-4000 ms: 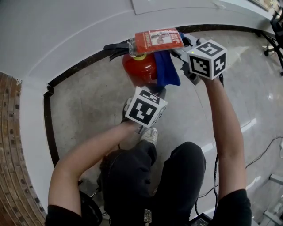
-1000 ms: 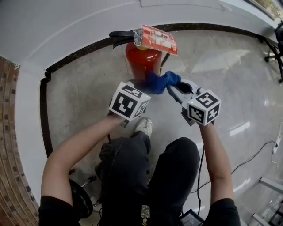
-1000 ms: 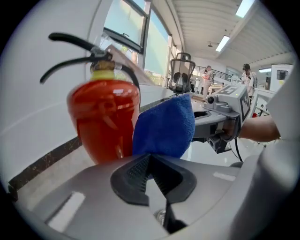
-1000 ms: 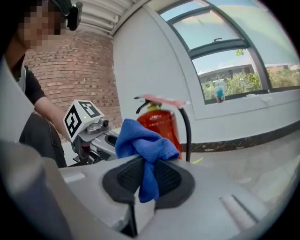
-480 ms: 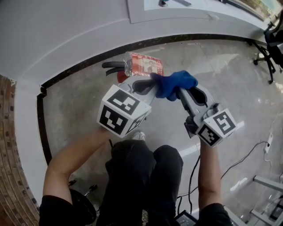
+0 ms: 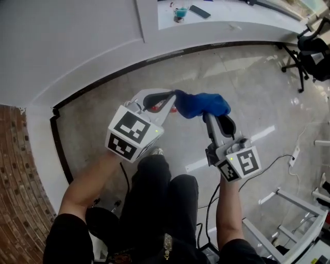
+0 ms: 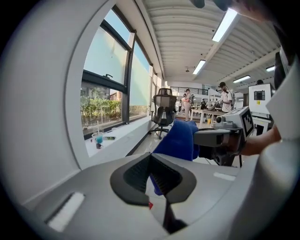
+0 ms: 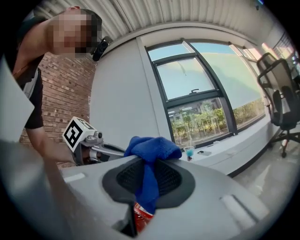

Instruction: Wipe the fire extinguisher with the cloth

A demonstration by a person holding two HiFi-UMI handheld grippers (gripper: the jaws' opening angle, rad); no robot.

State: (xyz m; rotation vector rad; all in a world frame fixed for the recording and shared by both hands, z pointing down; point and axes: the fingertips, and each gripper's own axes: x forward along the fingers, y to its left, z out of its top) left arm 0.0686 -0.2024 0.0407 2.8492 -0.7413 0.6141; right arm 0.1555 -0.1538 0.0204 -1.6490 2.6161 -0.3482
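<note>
Right gripper view, right gripper [image 8: 148, 185] clamped on the blue cloth [image 8: 152, 147], left gripper [image 7: 153, 176] closed, holding nothing.

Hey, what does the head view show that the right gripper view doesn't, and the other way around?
Only the head view shows the person's legs and right forearm. Only the right gripper view shows the window, and the pads of the right gripper pinching the blue cloth. Both show that cloth, the left gripper, the brick wall, the blue cup on the sill and an office chair.
</note>
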